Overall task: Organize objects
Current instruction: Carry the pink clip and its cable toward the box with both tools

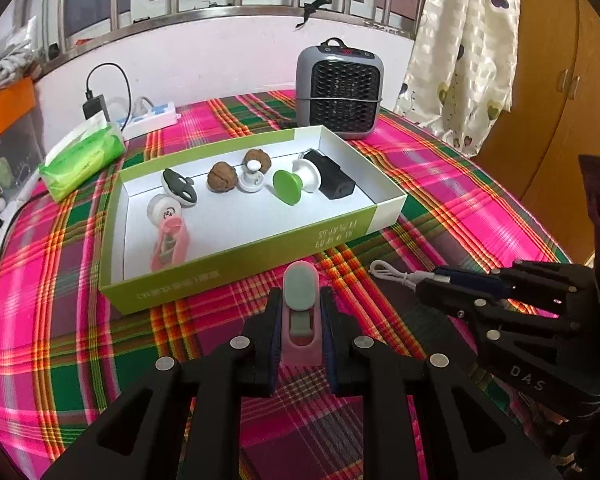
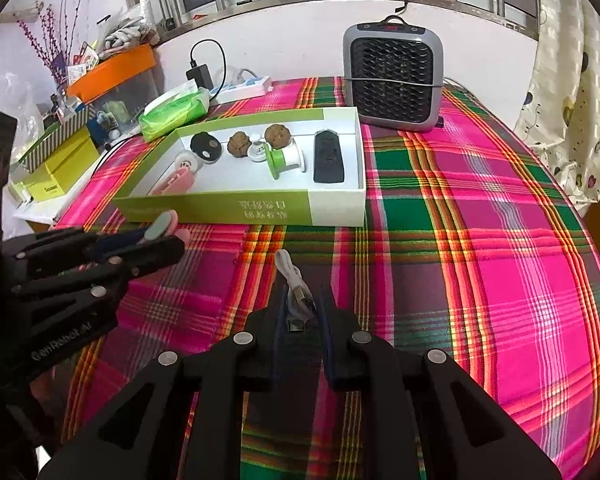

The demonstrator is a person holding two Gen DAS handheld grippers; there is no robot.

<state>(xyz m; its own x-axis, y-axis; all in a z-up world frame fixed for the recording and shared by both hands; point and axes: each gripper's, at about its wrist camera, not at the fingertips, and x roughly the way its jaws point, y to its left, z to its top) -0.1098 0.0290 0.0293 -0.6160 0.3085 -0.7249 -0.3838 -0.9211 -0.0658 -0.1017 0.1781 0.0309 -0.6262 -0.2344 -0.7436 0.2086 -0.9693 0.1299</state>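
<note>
Up front, the left gripper (image 1: 301, 320) is closed on a pink clip (image 1: 300, 312) with a grey-green pad, whose sides are pinched between the blue-lined fingers (image 1: 275, 340) while its rounded end sticks out past the tips. It hangs above the plaid tablecloth (image 1: 440, 184), just short of the near wall of the green and white box (image 1: 236, 268). A second pink clip (image 1: 169, 245) already lies in the box's near left corner, beside a white round piece (image 1: 161, 209); farther back sit a dark oval piece (image 1: 180, 186), two walnuts (image 1: 222, 176), a green and white spool (image 1: 296, 183) and a black case (image 1: 332, 175).

To the right, the right gripper (image 2: 302, 322) has its fingers narrowly parted around the plug end of a white cable (image 2: 291, 280), which lies on the cloth between them; whether the pads actually press it cannot be told. The cable's looped end points toward the box, well apart from it. A grey heater (image 2: 394, 76) stands behind the box, and a green tissue pack (image 2: 174, 110) lies off its far left corner.
</note>
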